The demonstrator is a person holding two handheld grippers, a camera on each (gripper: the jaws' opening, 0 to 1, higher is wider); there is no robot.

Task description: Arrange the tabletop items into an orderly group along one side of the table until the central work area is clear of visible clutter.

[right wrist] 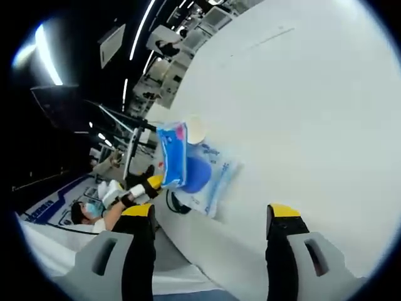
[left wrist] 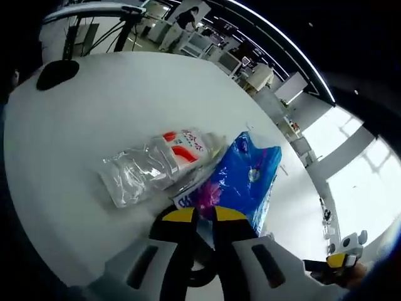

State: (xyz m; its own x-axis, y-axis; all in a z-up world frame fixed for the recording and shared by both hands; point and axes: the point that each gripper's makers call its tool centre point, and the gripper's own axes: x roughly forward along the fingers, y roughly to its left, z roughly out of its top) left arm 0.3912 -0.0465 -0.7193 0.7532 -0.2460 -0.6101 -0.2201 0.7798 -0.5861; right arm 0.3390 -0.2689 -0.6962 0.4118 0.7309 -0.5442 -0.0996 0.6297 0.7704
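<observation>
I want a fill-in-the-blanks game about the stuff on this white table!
1. The left hand-held gripper has its yellow-tipped jaws nearly closed at the edge of the ____ plastic packet.
2. Beside it lies a clear bag printed with white and ____.
3. The right hand-held gripper has its jaws wide ____, holding nothing.
4. The black object sits near the far edge of the ____ table.

Missing words: blue; red; open; white
</observation>
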